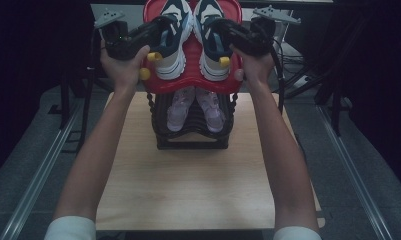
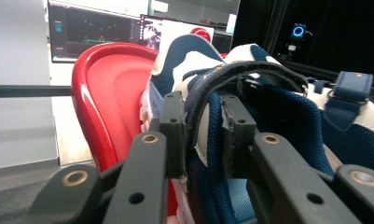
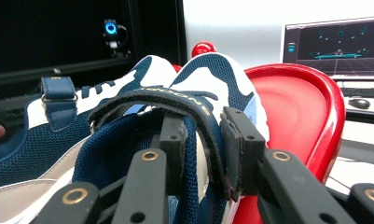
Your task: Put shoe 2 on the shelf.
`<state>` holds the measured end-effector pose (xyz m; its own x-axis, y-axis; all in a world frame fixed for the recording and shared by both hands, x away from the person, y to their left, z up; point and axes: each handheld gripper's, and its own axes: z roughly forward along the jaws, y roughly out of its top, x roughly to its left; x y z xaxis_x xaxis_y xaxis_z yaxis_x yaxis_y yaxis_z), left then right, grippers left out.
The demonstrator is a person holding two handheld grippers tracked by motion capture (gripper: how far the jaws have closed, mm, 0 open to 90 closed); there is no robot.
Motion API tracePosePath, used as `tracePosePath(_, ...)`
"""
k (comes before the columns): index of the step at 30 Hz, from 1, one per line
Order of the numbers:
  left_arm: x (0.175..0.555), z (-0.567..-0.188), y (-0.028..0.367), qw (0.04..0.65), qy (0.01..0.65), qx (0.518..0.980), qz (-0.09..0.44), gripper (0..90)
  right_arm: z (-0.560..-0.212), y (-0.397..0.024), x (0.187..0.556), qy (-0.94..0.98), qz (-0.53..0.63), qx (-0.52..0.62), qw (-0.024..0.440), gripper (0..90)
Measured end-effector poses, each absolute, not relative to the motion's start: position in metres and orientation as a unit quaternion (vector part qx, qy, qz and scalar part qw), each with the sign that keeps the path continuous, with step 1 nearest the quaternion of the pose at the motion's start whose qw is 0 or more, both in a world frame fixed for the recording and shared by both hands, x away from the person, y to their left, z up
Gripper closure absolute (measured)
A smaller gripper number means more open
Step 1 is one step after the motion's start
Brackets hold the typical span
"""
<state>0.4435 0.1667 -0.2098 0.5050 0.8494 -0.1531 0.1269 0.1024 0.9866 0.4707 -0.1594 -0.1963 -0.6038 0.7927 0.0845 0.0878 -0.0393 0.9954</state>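
While both forearms are reaching toward the far end of the wooden table (image 1: 188, 175), each hand is holding one gripper at a navy-and-white sneaker on the red tray (image 1: 188, 55).

The left gripper (image 1: 160, 27) is lying at the far left, level with the top of the black rack (image 1: 190, 135). In the left gripper view its jaws are standing partly apart, with the padded collar and strap of the left sneaker (image 1: 173, 35) running between them. The inner pad is pressing the collar wall; the outer pad is lying against its other side, so the jaws are gripping the shoe by its collar.

The left sneaker is resting on the left half of the red tray, toe pointing far and heel near. The right sneaker (image 1: 213, 37) is sitting just beside it on the right half, in the same direction.

The right gripper (image 1: 223, 30) is clamping the collar and strap of the right sneaker between partly opened jaws.

Below the tray, a pair of pale pink shoes (image 1: 195, 110) is lying on the rack's lower shelf.
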Motion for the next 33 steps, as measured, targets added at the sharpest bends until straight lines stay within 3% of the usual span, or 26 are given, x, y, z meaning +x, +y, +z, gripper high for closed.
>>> tracePosePath(8,0.443,-0.211,0.166,0.639,0.388,0.608,0.267,59.1,-0.197,-0.154,0.470,0.657,0.615,0.329,0.285,66.2)
tracePosePath(14,0.445,-0.209,0.172,0.656,0.394,0.596,0.244,45.2,-0.197,-0.160,0.473,0.650,0.638,0.332,0.246,52.4)
tracePosePath(20,0.445,-0.208,0.177,0.668,0.396,0.588,0.225,43.3,-0.192,-0.164,0.470,0.633,0.663,0.330,0.227,45.7)
tracePosePath(33,0.431,-0.207,0.194,0.678,0.395,0.581,0.217,43.2,-0.190,-0.168,0.459,0.628,0.683,0.309,0.209,45.8)
